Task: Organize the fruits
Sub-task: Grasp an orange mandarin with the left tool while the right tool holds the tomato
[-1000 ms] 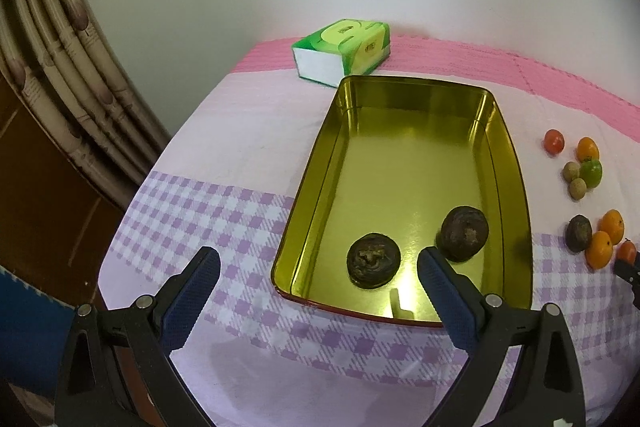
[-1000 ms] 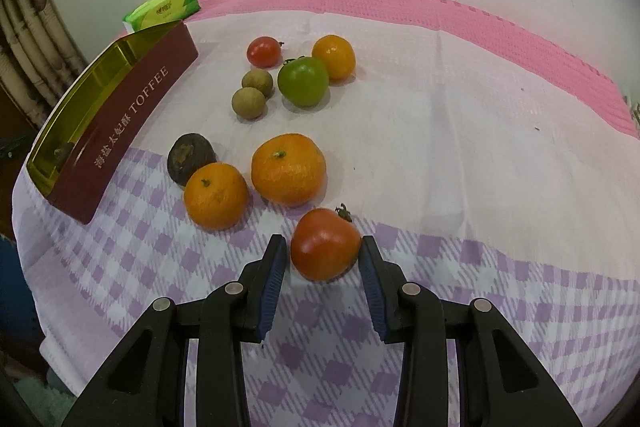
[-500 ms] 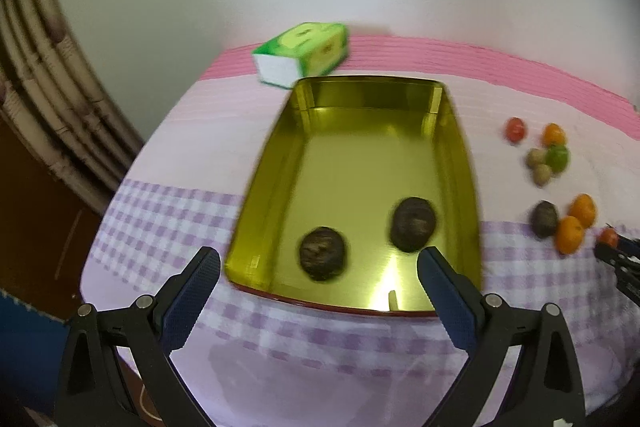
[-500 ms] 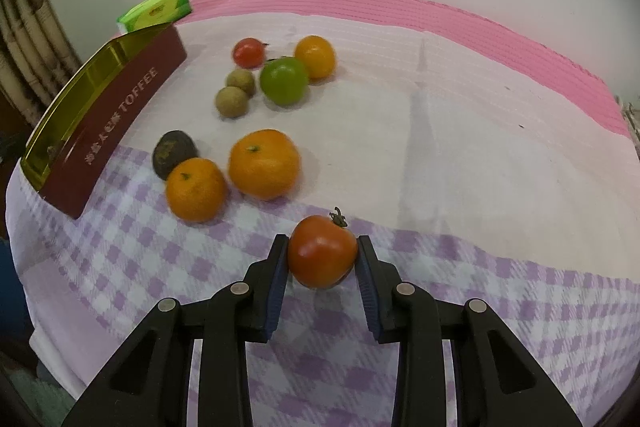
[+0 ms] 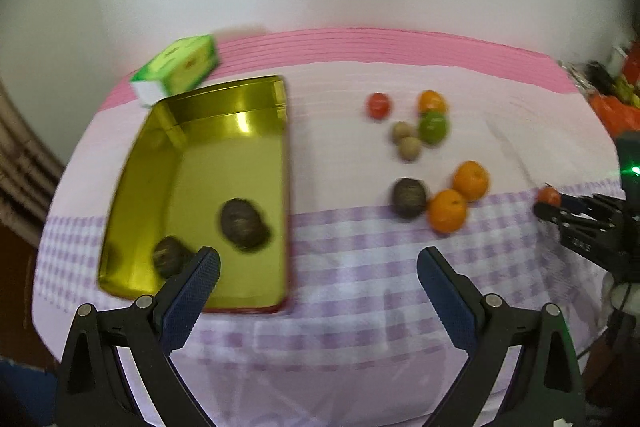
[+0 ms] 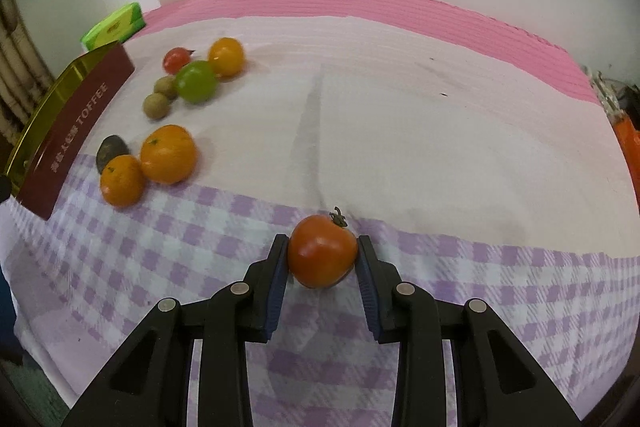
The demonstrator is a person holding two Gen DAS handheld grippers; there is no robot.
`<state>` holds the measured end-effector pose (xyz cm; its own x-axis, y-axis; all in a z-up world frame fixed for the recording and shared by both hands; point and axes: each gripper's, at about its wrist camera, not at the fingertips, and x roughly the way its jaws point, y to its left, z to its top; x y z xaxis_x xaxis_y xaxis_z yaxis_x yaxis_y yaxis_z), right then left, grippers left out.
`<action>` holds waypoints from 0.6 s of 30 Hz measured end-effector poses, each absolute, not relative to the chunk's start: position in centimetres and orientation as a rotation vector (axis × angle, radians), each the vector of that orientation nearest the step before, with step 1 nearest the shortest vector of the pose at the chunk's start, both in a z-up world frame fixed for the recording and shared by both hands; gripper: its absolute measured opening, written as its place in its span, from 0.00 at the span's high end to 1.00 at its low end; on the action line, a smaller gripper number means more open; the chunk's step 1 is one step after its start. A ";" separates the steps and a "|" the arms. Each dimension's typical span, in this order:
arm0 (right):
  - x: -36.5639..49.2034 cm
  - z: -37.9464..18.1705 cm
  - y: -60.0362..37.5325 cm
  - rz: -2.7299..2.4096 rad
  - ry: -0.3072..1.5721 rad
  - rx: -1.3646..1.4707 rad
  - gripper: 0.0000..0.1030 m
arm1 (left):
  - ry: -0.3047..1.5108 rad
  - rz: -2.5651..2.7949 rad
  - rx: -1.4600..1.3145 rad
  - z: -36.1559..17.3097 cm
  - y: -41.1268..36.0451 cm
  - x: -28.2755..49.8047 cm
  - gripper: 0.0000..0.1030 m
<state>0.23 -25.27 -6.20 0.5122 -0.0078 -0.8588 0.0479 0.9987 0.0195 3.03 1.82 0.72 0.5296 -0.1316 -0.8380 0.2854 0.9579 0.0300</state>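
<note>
My right gripper (image 6: 322,257) is shut on a red-orange tomato (image 6: 322,251), held just over the purple checked cloth; the same gripper (image 5: 546,205) and tomato (image 5: 549,195) show at the right edge of the left wrist view. My left gripper (image 5: 318,269) is open with nothing between its fingers, above the cloth to the right of the gold tin tray (image 5: 224,151). Two dark brown fruits (image 5: 244,225) lie in the tray. A third dark fruit (image 5: 408,197), two oranges (image 5: 447,211), a green fruit (image 5: 433,127), two small tan fruits (image 5: 409,148), a small tomato (image 5: 378,105) and another orange fruit (image 5: 431,101) lie on the table.
A green tissue box (image 5: 176,69) sits behind the tray by the white wall. The tray's maroon side (image 6: 76,131) reads TOFFEE. Orange clutter (image 5: 612,107) lies beyond the table's right edge. A curtain hangs at the far left.
My right gripper closed on the tomato and carried it rightward, away from the other fruits. My left gripper swung right, off the tray toward the loose fruits, still open.
</note>
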 end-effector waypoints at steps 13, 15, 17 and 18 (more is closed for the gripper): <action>0.1 -6.2 -25.7 -0.028 1.027 0.070 0.66 | 1.073 -0.398 0.209 -2.5 -6.1 4.7 0.29; 0.1 -6.1 -25.7 -0.028 1.026 0.070 0.66 | 1.103 -0.413 0.212 -3.2 -7.0 5.2 0.34; 0.1 -6.1 -25.7 -0.027 1.026 0.074 0.66 | 1.126 -0.418 0.212 -3.9 -7.5 5.6 0.39; 0.1 -6.1 -25.7 -0.026 1.027 0.074 0.66 | 1.137 -0.423 0.214 -4.2 -7.7 5.8 0.40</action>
